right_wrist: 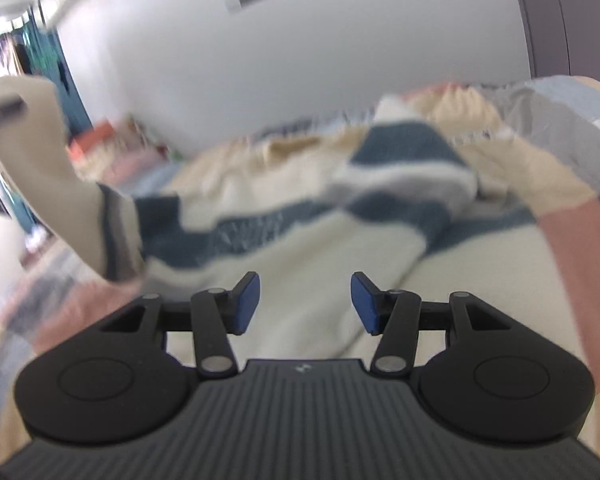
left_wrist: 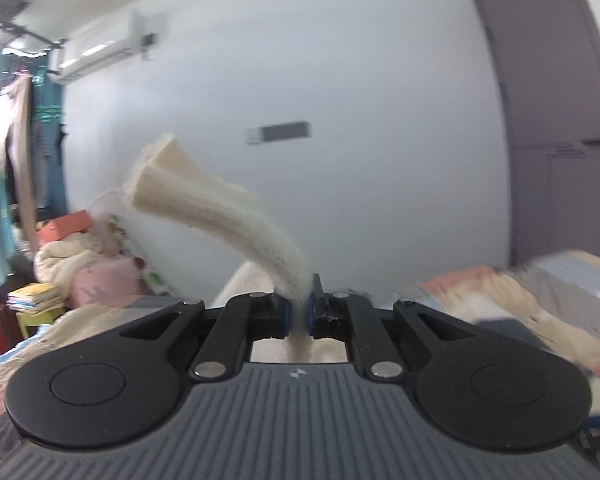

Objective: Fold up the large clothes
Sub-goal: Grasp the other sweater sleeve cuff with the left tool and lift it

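Observation:
A cream sweater with dark blue stripes (right_wrist: 260, 216) lies crumpled on the bed. My left gripper (left_wrist: 298, 312) is shut on a cream sleeve of it (left_wrist: 228, 208), which curls up and to the left in the air above the pads. In the right wrist view that same sleeve (right_wrist: 40, 152) hangs lifted at the far left, with a dark blurred part of the left gripper at its top edge. My right gripper (right_wrist: 305, 304) hovers just above the cream body of the sweater, its blue pads (right_wrist: 248, 300) apart with nothing between them.
A patchwork quilt (right_wrist: 560, 152) in pink, beige and grey covers the bed. A pile of bedding and an orange box (left_wrist: 66, 228) sit at the far left, by a yellow stool with books (left_wrist: 36, 300). A grey door (left_wrist: 556, 120) stands at the right of the white wall.

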`<state>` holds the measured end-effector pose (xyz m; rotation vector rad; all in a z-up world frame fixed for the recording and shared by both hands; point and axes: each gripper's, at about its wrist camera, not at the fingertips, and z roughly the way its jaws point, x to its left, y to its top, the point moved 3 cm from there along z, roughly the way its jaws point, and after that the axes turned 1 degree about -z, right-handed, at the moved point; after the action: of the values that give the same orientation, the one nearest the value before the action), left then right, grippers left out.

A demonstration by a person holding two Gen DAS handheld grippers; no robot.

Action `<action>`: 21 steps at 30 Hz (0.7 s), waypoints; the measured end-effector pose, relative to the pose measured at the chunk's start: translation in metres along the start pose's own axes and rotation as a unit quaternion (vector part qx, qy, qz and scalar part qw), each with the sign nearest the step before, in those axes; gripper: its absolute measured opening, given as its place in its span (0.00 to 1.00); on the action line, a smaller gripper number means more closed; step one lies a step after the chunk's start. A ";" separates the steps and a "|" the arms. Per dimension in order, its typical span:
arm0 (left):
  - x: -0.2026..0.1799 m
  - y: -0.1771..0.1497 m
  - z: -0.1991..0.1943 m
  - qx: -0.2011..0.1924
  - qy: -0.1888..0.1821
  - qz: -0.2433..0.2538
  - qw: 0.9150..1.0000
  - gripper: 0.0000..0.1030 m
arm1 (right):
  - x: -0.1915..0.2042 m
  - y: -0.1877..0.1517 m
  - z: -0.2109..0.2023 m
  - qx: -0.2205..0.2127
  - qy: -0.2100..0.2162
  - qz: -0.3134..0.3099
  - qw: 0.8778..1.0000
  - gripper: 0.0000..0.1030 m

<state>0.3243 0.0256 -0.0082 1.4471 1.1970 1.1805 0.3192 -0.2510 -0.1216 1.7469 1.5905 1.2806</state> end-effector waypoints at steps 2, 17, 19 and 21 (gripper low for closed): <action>-0.037 -0.013 -0.007 0.020 -0.033 0.027 0.999 0.09 | -0.009 0.006 -0.013 -0.019 0.003 0.014 1.000 0.52; -0.169 -0.162 0.004 0.212 -0.138 0.053 0.966 0.10 | -0.079 0.015 -0.052 -0.094 0.004 0.121 0.988 0.54; -0.161 -0.167 0.007 0.224 -0.142 0.032 0.964 0.10 | -0.081 0.014 -0.048 -0.087 0.004 0.128 0.988 0.54; -0.153 -0.167 0.007 0.229 -0.145 0.016 0.962 0.11 | -0.081 0.011 -0.048 -0.082 0.007 0.132 0.988 0.54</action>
<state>0.2955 -0.1032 -0.1925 1.9130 1.2913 0.6964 0.2917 -0.3422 -0.1166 1.8919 1.2498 1.5036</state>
